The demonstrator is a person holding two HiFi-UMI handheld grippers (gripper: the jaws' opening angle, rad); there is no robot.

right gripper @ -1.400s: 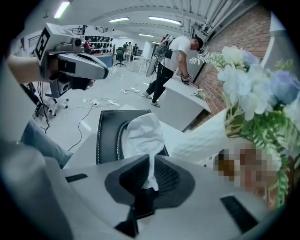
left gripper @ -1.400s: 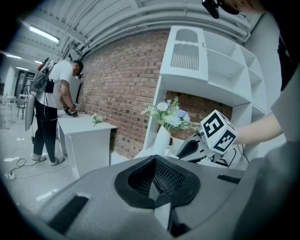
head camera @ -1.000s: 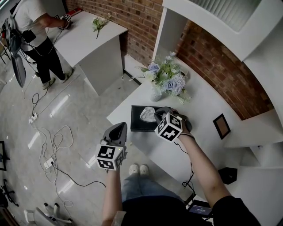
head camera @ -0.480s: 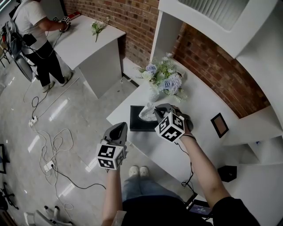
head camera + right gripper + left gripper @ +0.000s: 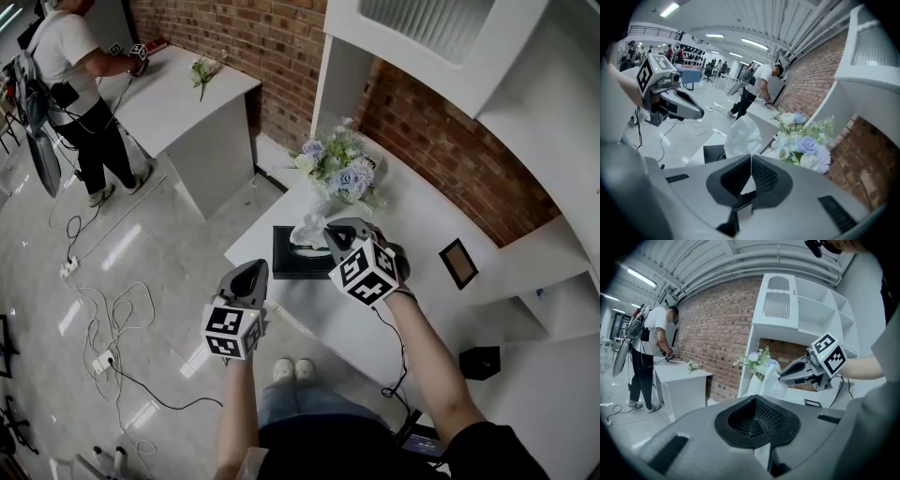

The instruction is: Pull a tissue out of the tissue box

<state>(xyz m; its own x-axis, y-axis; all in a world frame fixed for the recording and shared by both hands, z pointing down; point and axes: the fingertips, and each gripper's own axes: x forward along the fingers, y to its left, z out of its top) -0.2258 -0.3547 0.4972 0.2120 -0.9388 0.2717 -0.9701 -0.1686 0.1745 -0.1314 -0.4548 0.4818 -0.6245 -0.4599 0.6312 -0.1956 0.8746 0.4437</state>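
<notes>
A black tissue box (image 5: 286, 253) lies on the white table (image 5: 412, 234), near its front edge. A white tissue (image 5: 308, 230) stands up out of the box's slot, drawn tall. My right gripper (image 5: 329, 233) is shut on the tissue's top, above the box. In the right gripper view the tissue (image 5: 742, 135) bulges just past the closed jaws of the right gripper (image 5: 751, 157), with the box (image 5: 714, 153) below. My left gripper (image 5: 251, 271) hovers off the table's edge, left of the box, shut and holding nothing. The left gripper view shows its jaws closed, the left gripper (image 5: 754, 400) facing the tissue (image 5: 772, 383).
A vase of pale blue and white flowers (image 5: 339, 176) stands just behind the box. A small picture frame (image 5: 457, 262) lies to the right. White shelves rise against the brick wall. A person (image 5: 70, 70) works at another white table (image 5: 178, 89). Cables (image 5: 108, 314) trail over the floor.
My right gripper has risen with the tissue, which now stands taller out of the box. The left gripper has barely moved.
</notes>
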